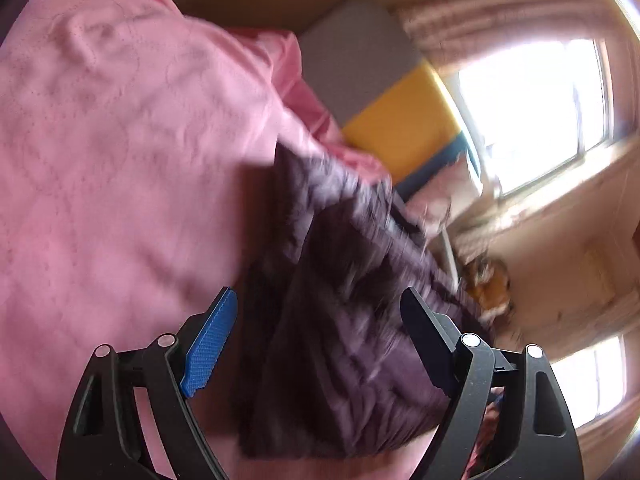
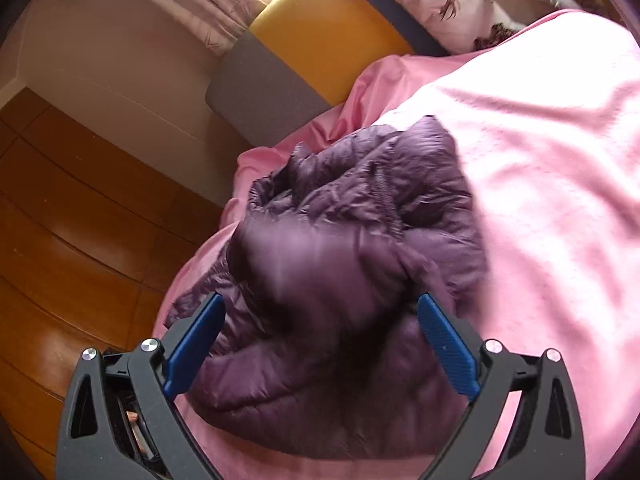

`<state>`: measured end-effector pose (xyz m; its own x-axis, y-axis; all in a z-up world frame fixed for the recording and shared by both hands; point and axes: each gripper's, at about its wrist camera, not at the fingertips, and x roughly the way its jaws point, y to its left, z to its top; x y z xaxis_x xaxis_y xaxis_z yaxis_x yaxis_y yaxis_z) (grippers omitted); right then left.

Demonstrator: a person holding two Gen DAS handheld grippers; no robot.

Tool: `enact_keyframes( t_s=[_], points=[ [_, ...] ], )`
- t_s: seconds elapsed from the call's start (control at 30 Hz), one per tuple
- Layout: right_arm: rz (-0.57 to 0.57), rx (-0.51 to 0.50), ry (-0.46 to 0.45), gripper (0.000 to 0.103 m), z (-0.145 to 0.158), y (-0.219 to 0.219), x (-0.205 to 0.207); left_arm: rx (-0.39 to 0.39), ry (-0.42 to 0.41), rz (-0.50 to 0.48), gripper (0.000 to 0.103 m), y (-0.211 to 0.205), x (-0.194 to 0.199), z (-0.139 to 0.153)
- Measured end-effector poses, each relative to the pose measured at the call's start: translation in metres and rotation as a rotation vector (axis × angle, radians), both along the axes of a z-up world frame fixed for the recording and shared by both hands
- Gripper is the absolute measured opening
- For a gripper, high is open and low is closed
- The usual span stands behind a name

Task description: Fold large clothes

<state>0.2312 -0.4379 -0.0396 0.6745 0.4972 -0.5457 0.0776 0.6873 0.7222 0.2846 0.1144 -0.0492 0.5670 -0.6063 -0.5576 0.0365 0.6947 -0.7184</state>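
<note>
A dark purple quilted puffer jacket (image 2: 344,264) lies bunched on a pink bedspread (image 2: 552,152). My right gripper (image 2: 320,320) is open, its blue-padded fingers (image 2: 444,336) spread wide just above the near part of the jacket. In the left wrist view the same jacket (image 1: 340,320) appears blurred, lying on the pink bedspread (image 1: 120,160). My left gripper (image 1: 320,312) is open too, its fingers (image 1: 212,340) apart on either side of the jacket fabric, holding nothing.
A headboard with grey and yellow panels (image 2: 320,36) stands at the bed's far end, with a patterned pillow (image 2: 448,0) against it. Wooden floor (image 2: 72,220) lies to the left of the bed. Bright windows (image 1: 532,108) and curtains show in the left view.
</note>
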Motion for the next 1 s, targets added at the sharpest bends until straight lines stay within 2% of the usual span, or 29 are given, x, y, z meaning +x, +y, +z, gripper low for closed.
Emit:
enact_keyframes(
  t_s=[0.13, 0.17, 0.23, 0.27, 0.3, 0.33, 0.4, 0.43, 0.7, 0.87, 1.0],
  points=[
    [0.005, -0.064, 0.059, 0.099, -0.024, 0.001, -0.029, -0.003, 0.027, -0.1, 0.081, -0.019, -0.015, -0.023],
    [0.019, -0.104, 0.089, 0.096, -0.033, 0.007, -0.031, -0.002, 0.041, -0.117, 0.076, -0.027, -0.016, -0.029],
    [0.052, -0.164, 0.129, 0.061, -0.045, 0.02, -0.031, 0.017, 0.055, -0.142, 0.065, -0.038, -0.016, -0.036],
    [0.047, -0.193, 0.144, 0.058, -0.049, 0.025, -0.031, 0.031, 0.053, -0.145, 0.054, -0.042, -0.017, -0.036],
    [0.047, -0.203, 0.138, 0.047, -0.049, 0.029, -0.033, 0.044, 0.052, -0.149, 0.042, -0.045, -0.018, -0.036],
    [0.051, -0.207, 0.131, 0.034, -0.047, 0.032, -0.036, 0.052, 0.049, -0.15, 0.037, -0.045, -0.02, -0.036],
    [0.057, -0.213, 0.116, 0.025, -0.042, 0.032, -0.043, 0.059, 0.037, -0.156, 0.022, -0.045, -0.026, -0.033],
    [0.063, -0.216, 0.109, 0.021, -0.038, 0.033, -0.047, 0.059, 0.032, -0.16, 0.02, -0.044, -0.029, -0.031],
    [0.11, -0.225, 0.096, 0.019, -0.025, 0.027, -0.107, 0.063, 0.016, -0.202, 0.016, -0.042, -0.074, -0.028],
    [0.142, -0.226, 0.125, 0.019, -0.025, 0.018, -0.159, 0.047, 0.041, -0.243, 0.016, -0.038, -0.133, -0.032],
    [0.185, -0.268, 0.155, 0.019, -0.021, 0.014, -0.187, 0.031, 0.066, -0.261, 0.017, -0.038, -0.183, -0.035]
  ],
)
